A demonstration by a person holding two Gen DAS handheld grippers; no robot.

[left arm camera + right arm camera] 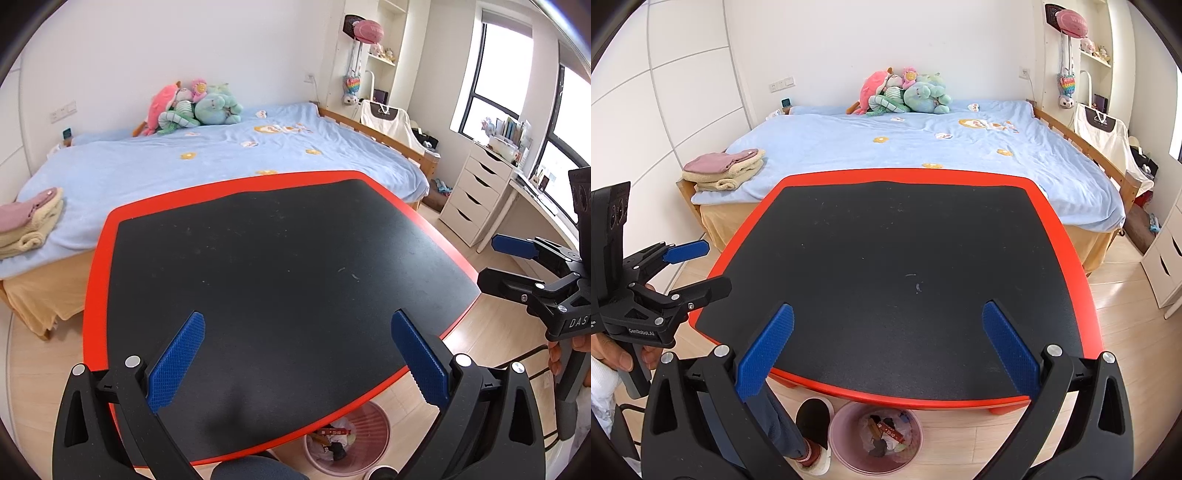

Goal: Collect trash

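Both the left gripper (297, 363) and right gripper (888, 354) are hovering, fingers spread and holding nothing, over the desk (1084, 266); wrappers are filling the pink bin (842, 443) beneath its near edge.

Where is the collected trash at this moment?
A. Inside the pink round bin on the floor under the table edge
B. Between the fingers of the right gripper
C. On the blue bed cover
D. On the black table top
A: wrappers and crumpled paper lie inside the pink round plastic bin on the wooden floor.
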